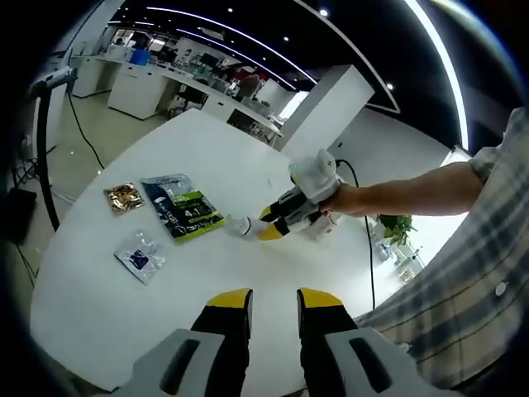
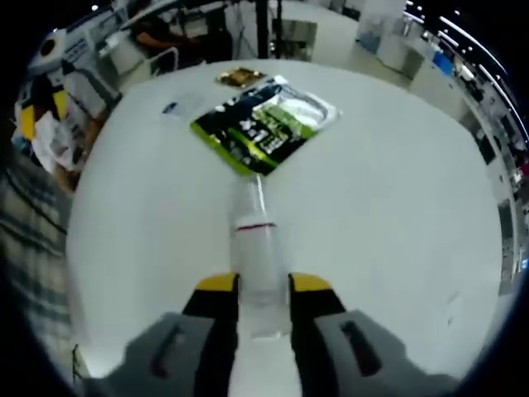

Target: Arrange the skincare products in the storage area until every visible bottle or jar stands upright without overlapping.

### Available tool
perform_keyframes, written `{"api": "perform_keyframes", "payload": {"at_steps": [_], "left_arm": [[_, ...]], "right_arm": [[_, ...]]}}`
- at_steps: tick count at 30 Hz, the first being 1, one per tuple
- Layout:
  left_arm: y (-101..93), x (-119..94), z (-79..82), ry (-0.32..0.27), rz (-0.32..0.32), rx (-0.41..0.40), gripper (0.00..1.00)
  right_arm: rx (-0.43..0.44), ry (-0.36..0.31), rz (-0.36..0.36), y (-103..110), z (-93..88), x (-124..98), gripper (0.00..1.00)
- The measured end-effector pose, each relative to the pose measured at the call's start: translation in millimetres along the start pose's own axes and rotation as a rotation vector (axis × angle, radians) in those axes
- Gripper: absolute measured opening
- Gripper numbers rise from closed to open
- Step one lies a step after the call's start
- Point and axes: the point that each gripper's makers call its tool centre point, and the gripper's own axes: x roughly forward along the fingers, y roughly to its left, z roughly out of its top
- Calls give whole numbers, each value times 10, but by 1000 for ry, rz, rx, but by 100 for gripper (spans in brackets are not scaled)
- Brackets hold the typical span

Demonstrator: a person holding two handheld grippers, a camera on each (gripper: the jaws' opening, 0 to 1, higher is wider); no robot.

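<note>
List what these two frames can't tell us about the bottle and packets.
- Clear bottle, right gripper view: its near end is hidden between the jaws of the right gripper; motion blur hides any label text.
- Same bottle, left gripper view: mostly covered by the yellow jaw tips, so the grip is unclear.
- Green packet, gold packet, clear sachet: print too small to read.
- Left gripper: open, empty.

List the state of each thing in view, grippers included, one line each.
Clear bottle: lying on its side on the table, between the right gripper's jaws.
Right gripper: shut on the clear bottle.
Left gripper: open, holding nothing, above the white table.
Green-and-black packet: flat on the table.
Gold packet: flat.
Small clear sachet: flat.
</note>
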Motion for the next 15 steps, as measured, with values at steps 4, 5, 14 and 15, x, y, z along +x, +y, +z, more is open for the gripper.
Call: {"api": "perform_keyframes", "payload": {"at_steps": [4, 5, 14, 15], "left_arm": [[-28, 26, 63, -11, -3, -2, 22], [-44, 34, 81, -14, -7, -6, 22], [-175, 136, 261, -62, -45, -61, 26], [-194, 155, 274, -62, -50, -62, 26]], "right_arm": [[25, -1, -21, 10, -2, -19, 18], [23, -3, -22, 29, -9, -26, 18], [40, -162, -66, 240, 229, -318, 17], [45, -190, -72, 283, 270, -385, 17]]}}
